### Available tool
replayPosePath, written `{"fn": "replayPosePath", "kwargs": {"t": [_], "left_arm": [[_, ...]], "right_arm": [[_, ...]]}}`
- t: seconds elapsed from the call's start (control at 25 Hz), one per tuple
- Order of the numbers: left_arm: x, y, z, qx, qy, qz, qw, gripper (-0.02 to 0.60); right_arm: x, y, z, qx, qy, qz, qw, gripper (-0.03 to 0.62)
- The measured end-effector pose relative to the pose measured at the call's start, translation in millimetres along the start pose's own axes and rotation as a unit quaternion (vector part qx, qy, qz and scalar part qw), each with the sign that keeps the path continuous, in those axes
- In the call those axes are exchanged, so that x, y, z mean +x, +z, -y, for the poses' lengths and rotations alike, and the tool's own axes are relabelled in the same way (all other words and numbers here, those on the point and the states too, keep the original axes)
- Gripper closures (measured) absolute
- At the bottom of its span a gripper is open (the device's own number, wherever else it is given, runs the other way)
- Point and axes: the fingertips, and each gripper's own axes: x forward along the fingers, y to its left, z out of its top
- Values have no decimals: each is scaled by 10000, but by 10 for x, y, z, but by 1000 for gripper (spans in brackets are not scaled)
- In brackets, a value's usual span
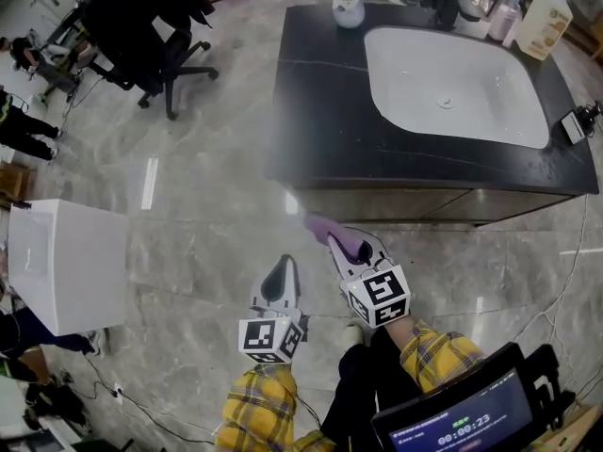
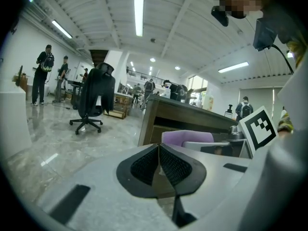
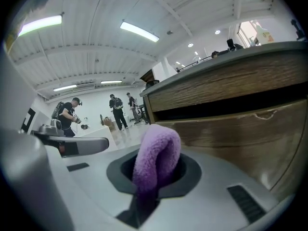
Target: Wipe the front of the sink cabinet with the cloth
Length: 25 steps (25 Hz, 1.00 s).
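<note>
With both grippers held low in front of the sink cabinet (image 1: 396, 205), only one carries anything. The right gripper (image 1: 347, 249) has its jaws clamped on the one purple cloth (image 1: 326, 228). The cloth's folded end sticks out toward the cabinet's wood front, near it, with no contact visible. The left gripper (image 1: 280, 281) has its jaws pressed together with nothing between them. It sits just beside the right one, slightly farther from the cabinet. On the cabinet top there is one white basin (image 1: 452, 83) and three bottles: one white bottle (image 1: 348, 3) at the back left, then a pink bottle (image 1: 504, 12) and a yellow bottle (image 1: 545, 22) at the back right. One office chair (image 1: 160, 40) stands well left of the cabinet.
</note>
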Motion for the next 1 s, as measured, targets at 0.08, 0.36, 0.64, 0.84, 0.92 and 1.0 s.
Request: {"fn": "replayPosePath", "kwargs": {"t": [0.08, 0.36, 0.64, 0.84, 0.92, 1.0], "left_arm": [[43, 8, -19, 44, 32, -5, 10000, 572], [171, 27, -154, 60, 245, 53, 9997, 572], [289, -13, -90, 127, 200, 56, 9997, 572], [432, -81, 104, 152, -23, 74, 9999, 572], [545, -92, 244, 173, -138, 56, 9997, 572], [666, -90, 400, 198, -263, 28, 9995, 572]], "right_arm": [[117, -8, 34, -19, 49, -9, 10000, 553], [376, 56, 174, -59, 103, 88, 9999, 553], [344, 65, 310, -135, 34, 160, 9998, 553], [192, 14, 507, -123, -135, 188, 9997, 553], [109, 19, 659, -98, -225, 208, 9995, 553], [12, 37, 818, -66, -322, 231, 9992, 553]]}}
